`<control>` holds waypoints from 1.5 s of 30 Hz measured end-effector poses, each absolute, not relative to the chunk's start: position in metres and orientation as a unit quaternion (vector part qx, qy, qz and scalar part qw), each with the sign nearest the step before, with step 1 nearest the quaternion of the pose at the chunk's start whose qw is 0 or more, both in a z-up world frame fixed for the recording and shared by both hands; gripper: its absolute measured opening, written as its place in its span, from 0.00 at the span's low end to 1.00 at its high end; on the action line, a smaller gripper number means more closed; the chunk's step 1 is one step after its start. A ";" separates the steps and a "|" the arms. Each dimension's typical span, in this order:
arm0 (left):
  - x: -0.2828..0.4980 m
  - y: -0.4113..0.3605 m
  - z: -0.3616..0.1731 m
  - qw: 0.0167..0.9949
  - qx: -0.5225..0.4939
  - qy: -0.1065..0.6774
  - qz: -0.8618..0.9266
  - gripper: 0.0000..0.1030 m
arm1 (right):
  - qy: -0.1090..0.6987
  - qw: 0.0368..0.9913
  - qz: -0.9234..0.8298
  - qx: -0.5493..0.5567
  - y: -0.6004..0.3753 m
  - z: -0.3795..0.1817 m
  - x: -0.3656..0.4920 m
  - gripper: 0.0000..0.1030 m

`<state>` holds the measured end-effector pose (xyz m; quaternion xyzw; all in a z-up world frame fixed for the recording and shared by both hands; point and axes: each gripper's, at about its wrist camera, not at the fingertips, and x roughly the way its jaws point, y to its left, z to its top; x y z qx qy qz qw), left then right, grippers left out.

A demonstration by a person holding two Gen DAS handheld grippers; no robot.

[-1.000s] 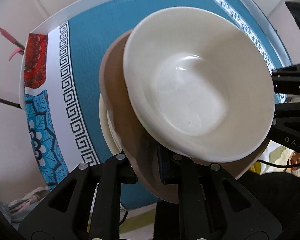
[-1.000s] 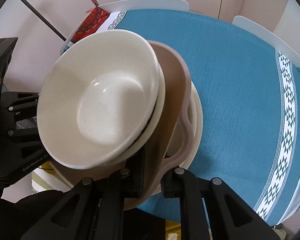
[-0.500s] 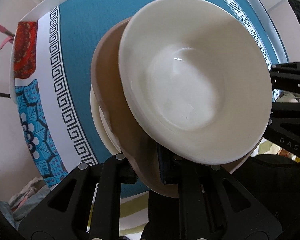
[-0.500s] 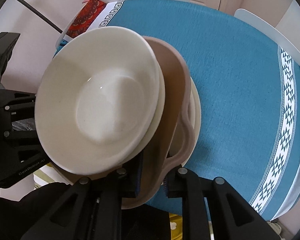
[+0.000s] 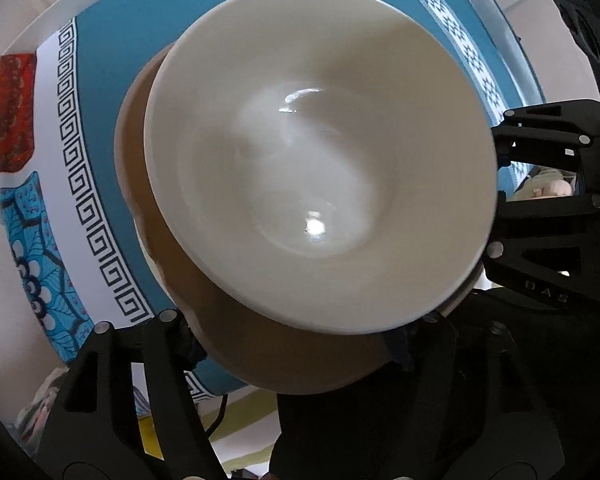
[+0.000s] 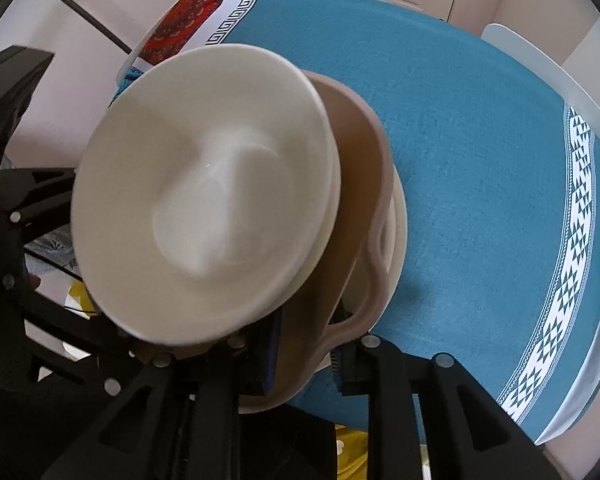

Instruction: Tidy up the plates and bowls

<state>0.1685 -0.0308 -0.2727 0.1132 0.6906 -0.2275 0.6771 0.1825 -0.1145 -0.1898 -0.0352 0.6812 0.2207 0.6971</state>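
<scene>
Left wrist view: a cream bowl (image 5: 320, 176) fills the centre of the frame, its glossy inside facing the camera and tilted, seated on a tan plate (image 5: 284, 356) whose rim shows along the bowl's left and lower edges. A sliver of a paler dish (image 5: 150, 260) shows behind the tan plate at centre left. The left gripper (image 5: 296, 344) rises from the bottom of the frame; its two fingers stand apart on either side of the tan plate's lower rim, and whether the pads press on that rim cannot be told, as the plate hides them. At the right edge sits the black frame of the right gripper (image 5: 548, 216), beside the bowl's rim. Behind the stack lies a teal tablecloth (image 5: 132, 32) with a white border of black key pattern (image 5: 80, 184) at left and a red patterned patch (image 5: 12, 112) at upper left. Right wrist view: the same cream bowl (image 6: 204, 196) occupies the centre left, blurred, on the tan plate (image 6: 360, 184), with the paler dish (image 6: 398, 232) edging out at its right. The right gripper (image 6: 306, 354) at bottom centre pinches the tan plate's wavy rim between its fingers. The left gripper (image 6: 16, 208) appears at the left edge. The teal tablecloth (image 6: 480, 168) spreads across the right of the frame, its white triangle band (image 6: 572, 248) running down the far right.
</scene>
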 end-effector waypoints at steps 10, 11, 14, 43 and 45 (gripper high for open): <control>0.171 -0.019 -0.256 0.685 0.064 0.689 -0.227 0.94 | 0.679 0.697 0.228 -0.037 -0.127 -0.175 0.170 0.30; 0.170 -0.019 -0.252 0.689 0.065 0.685 -0.227 0.94 | 0.678 0.698 0.227 -0.038 -0.127 -0.173 0.170 0.31; 0.169 -0.013 -0.246 0.692 0.064 0.683 -0.225 0.94 | 0.675 0.702 0.220 -0.046 -0.132 -0.168 0.166 0.49; 0.040 0.008 -0.022 0.927 0.045 0.347 -0.137 1.00 | 0.388 0.919 0.066 0.018 -0.200 0.054 0.053 0.93; 0.022 0.007 0.000 0.948 0.041 0.291 -0.120 1.00 | 0.346 0.937 0.043 0.018 -0.206 0.076 0.037 1.00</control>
